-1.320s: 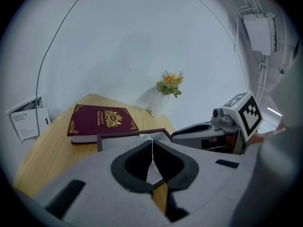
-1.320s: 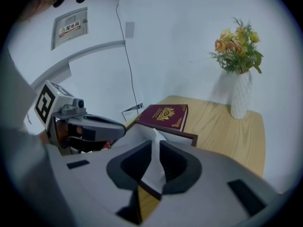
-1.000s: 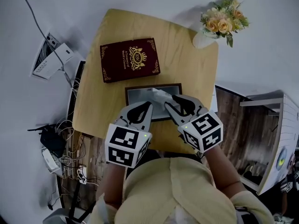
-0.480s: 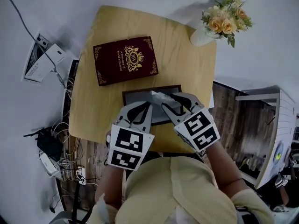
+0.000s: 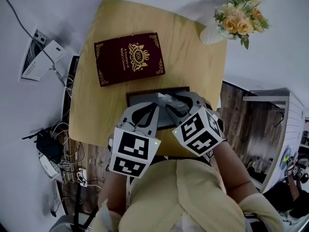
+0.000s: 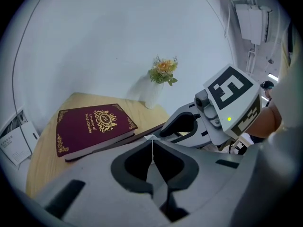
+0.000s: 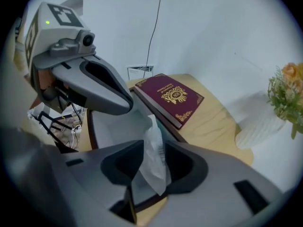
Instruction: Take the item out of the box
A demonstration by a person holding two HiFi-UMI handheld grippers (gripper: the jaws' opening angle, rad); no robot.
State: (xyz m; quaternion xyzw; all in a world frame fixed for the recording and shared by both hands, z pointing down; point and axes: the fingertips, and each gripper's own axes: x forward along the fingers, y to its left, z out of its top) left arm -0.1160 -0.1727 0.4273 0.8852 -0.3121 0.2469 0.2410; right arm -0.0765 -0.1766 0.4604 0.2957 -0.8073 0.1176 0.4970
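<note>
An open dark-rimmed box [image 5: 145, 94] lies on the round wooden table [image 5: 193, 66], with a white plastic-wrapped item [image 5: 164, 100] sticking up out of it. My right gripper [image 5: 175, 105] hovers over the box and its jaws are opening. The crumpled wrapper [image 7: 154, 155] hangs loose in the gap between them, unpinched. My left gripper [image 5: 150, 109] is beside it over the box's left half, and in the left gripper view its jaws [image 6: 152, 143] meet tip to tip. The box's maroon gold-printed lid [image 5: 129, 58] lies further back.
A white vase of flowers [image 5: 239, 18] stands at the table's far right corner. Cables and devices [image 5: 48, 153] lie on the floor to the left, papers [image 5: 41, 57] further back. A white cabinet [image 5: 289, 129] stands at the right.
My right gripper's jaws have spread apart around the wrapper, and its cube has rolled and shifted a little left. The left gripper has barely moved.
</note>
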